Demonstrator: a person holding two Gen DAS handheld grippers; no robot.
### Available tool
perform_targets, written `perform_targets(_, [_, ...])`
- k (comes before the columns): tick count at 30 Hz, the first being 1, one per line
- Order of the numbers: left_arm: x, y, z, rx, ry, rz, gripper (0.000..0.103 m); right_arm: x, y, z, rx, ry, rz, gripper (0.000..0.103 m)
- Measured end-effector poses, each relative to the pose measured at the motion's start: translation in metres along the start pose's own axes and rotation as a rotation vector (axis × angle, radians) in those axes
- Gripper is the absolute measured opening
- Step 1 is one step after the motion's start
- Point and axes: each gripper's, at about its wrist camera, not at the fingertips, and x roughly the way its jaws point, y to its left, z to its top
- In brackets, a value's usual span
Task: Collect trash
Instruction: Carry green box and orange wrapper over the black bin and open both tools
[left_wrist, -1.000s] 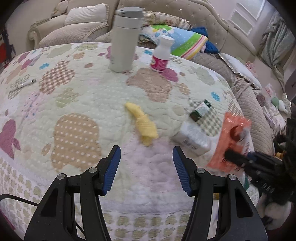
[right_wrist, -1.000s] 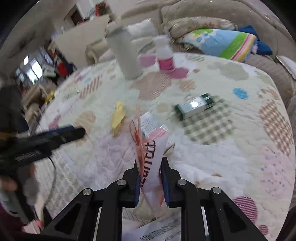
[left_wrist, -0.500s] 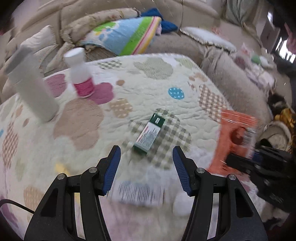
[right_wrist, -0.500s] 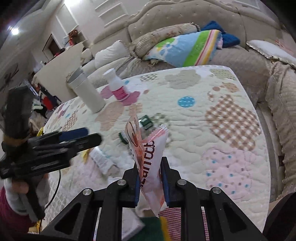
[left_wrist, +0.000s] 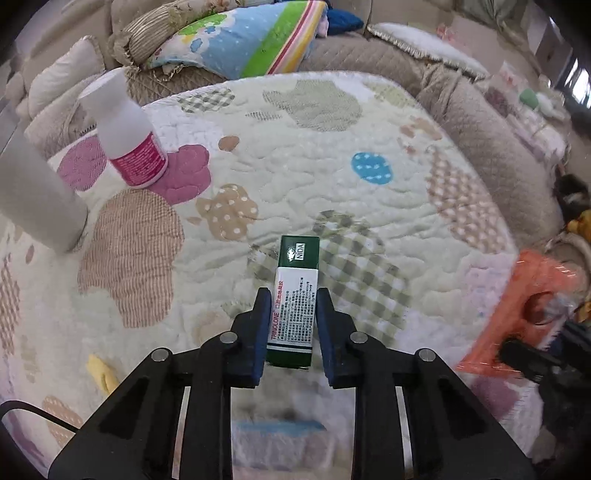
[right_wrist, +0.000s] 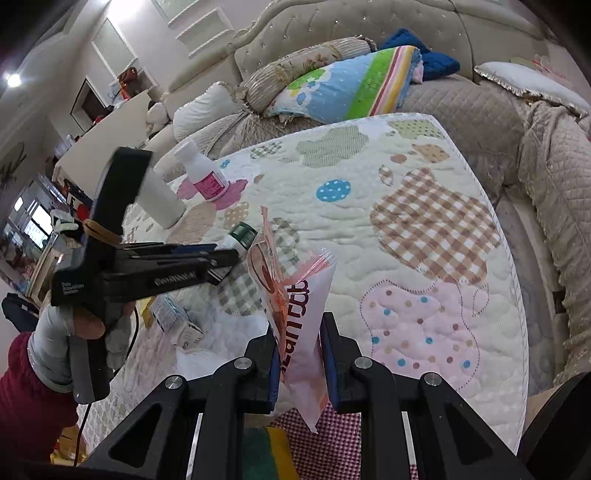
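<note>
Because its long sides run along the fingers, the green-and-white box (left_wrist: 295, 295) at the lower centre of the left wrist frame sits neatly between the blue pads of the left gripper (left_wrist: 292, 295), whose jaws have narrowed onto both sides of it; whether it rests on the quilt (left_wrist: 332, 177) or is already lifted I cannot tell. In the right wrist frame the right gripper (right_wrist: 300, 339) at lower centre is clamped on an orange-and-white wrapper (right_wrist: 295, 291), held upright, probably so it stays clear of the table. Other litter lies further out: a small blue-and-white carton (right_wrist: 175, 319) at mid left and a yellow scrap (left_wrist: 101, 373) at the lower left. The pink-labelled bottle (left_wrist: 127, 138) and the white flask (left_wrist: 35, 199) stand upright at upper left, likely not trash
</note>
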Motion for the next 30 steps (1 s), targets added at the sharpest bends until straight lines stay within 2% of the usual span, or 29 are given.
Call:
perform_targets(9, [-0.070, -0.033, -0.031, 0.032, -0.101, -0.050, 0.021, -0.022, 0.002, -0.013, 0.009, -0.032, -0.001, 0.019])
perform_targets(13, [-0.087, -0.055, -0.044, 0.052, -0.121, -0.070, 0.021, -0.037, 0.000, -0.022, 0.013, -0.048, -0.011, 0.019])
perform_targets(24, [-0.115, -0.132, -0.074, 0.129, -0.168, -0.092, 0.021, -0.079, -0.035, -0.053, 0.052, -0.069, -0.084, 0.019])
perform_targets(30, [-0.117, -0.171, -0.083, 0.165, -0.165, -0.117, 0.021, -0.108, -0.064, -0.072, 0.086, -0.085, -0.147, 0.019])
